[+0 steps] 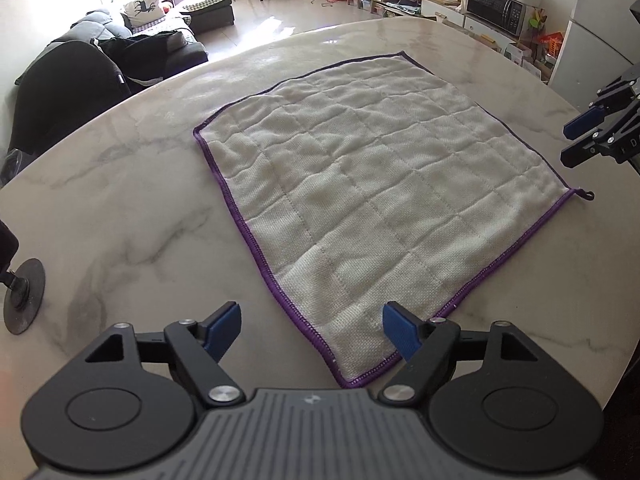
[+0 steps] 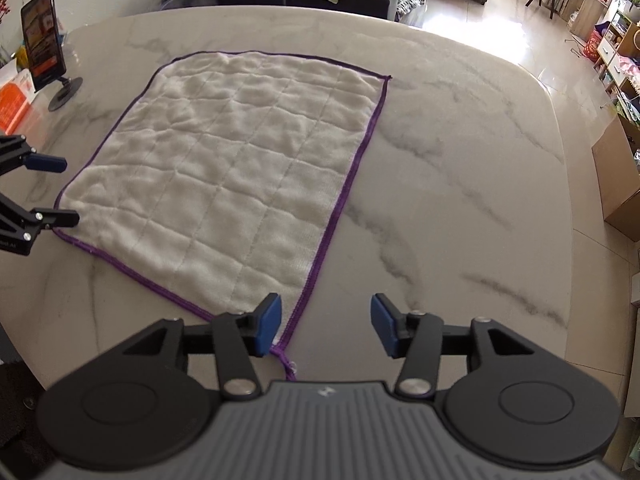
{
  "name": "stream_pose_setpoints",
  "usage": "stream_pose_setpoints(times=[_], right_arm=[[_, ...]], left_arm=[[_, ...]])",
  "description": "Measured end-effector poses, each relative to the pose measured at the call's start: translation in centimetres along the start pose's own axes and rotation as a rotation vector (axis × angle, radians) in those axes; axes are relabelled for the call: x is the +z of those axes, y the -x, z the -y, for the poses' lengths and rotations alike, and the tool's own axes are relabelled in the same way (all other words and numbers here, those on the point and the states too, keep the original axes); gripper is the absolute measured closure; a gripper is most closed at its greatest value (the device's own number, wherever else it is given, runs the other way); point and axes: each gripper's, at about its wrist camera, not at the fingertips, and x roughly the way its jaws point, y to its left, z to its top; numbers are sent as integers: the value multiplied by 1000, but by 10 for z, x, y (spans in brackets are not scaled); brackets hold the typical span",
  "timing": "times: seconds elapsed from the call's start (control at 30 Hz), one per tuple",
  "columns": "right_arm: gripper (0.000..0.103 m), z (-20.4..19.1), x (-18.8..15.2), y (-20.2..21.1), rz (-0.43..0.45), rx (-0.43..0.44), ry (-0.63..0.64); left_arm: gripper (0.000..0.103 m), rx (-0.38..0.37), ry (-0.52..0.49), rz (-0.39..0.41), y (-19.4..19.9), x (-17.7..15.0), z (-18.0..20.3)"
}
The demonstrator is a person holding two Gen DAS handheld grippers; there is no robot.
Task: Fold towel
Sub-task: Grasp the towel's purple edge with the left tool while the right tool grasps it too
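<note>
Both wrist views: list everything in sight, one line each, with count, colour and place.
towel: one, white with purple edging, spread flat on the table.
table: one, white marble with grey veins, under the towel.
phone on stand: one, black, on the table beyond the towel's far left corner in the right wrist view.
microwave: one, black and silver, on a far cabinet.
sofa: one, dark grey, behind the table.
left gripper: one, black with blue pads, open over a near towel corner.
right gripper: one, same colours, open at the other near corner.
</note>
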Motion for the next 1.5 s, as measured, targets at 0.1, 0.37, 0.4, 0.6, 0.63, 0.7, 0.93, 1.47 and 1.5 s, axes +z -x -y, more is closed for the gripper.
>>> stream_pose_setpoints(times=[0.1,0.37,0.4,0.6,0.63,0.7,0.93,1.47,1.5], right_arm=[[50,7,8,-4,6,0,-17],[50,25,37,-25,-11,4,-45],[51,28,41,-28,-13,6,-50],[56,42,65,-44,-29,16,-78],[56,44,69,-47,-31,18,-83],[59,49,79,-53,-37,19,-90],[61,61,114,-70,-41,37,-104],[66,71,180,-103,-35,81,-188],[67,70,180,-103,-34,81,-188]], left_arm=[[24,-2,30,1,-4,13,-10],[25,7,112,-13,-26,49,-41],[25,4,126,-14,-30,54,-45],[29,-6,199,-34,-56,79,-71],[29,-4,200,-34,-59,83,-73],[30,-3,206,-38,-63,91,-78],[46,12,190,-41,-76,113,-93],[71,-38,211,-67,-91,139,-115],[74,-35,211,-67,-92,139,-115]])
